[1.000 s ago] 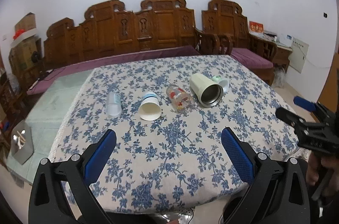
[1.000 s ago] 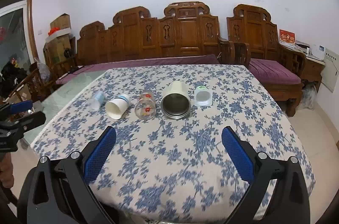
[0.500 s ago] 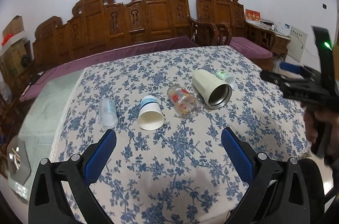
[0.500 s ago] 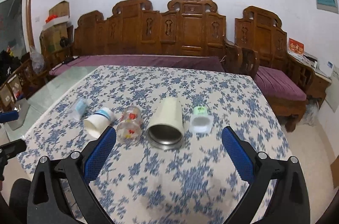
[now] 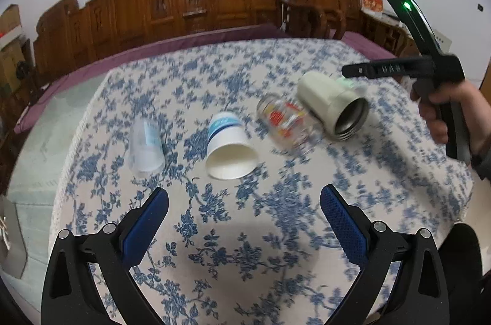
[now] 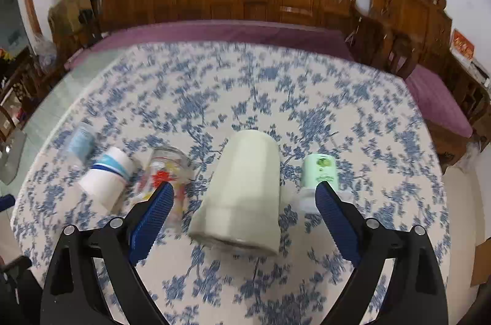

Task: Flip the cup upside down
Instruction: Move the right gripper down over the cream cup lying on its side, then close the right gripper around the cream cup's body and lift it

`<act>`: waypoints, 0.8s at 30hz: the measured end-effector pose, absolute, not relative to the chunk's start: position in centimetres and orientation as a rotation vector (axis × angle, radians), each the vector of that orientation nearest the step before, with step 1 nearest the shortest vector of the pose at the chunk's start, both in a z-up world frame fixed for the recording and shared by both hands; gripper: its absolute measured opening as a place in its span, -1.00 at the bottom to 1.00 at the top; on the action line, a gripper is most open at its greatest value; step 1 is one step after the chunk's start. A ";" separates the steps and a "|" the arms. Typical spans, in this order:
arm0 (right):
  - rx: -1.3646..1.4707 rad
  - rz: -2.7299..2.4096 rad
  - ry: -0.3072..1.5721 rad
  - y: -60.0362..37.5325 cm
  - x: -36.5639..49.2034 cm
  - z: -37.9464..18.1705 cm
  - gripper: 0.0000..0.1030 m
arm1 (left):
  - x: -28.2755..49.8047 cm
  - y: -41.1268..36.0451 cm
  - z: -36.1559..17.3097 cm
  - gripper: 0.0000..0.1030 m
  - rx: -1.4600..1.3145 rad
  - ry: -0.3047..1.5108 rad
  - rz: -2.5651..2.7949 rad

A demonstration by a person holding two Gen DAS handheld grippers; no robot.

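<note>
Several cups lie on their sides in a row on the blue-flowered tablecloth (image 5: pixel 233 236). A cream metal-lined cup (image 6: pixel 242 189) lies between the open jaws of my right gripper (image 6: pixel 244 214), which is above it and not touching; the cup also shows in the left wrist view (image 5: pixel 331 105). A glass cup with red print (image 5: pixel 284 119), a white paper cup with a blue band (image 5: pixel 228 145) and a clear plastic cup (image 5: pixel 145 145) lie to its left. My left gripper (image 5: pixel 244 220) is open and empty, just short of the paper cup.
A small green-and-white cup (image 6: pixel 319 174) lies to the right of the cream cup. Carved wooden benches with purple cushions (image 6: pixel 233 31) stand behind and to the right of the table. The hand-held right gripper (image 5: pixel 408 70) hangs over the table's right side.
Both grippers have moved forward and down toward the cups. The right gripper now straddles the cream cup; the left has come close to the paper cup. The cups have not moved.
</note>
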State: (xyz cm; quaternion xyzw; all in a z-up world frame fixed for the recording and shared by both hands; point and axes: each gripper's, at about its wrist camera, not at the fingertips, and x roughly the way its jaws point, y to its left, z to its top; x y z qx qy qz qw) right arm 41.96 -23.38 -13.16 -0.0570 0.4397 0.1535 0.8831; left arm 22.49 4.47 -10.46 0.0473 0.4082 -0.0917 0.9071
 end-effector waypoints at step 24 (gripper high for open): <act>-0.052 0.295 1.323 -22.0 49.8 -20.7 0.52 | 23.9 6.2 -13.6 0.85 0.079 0.913 -0.183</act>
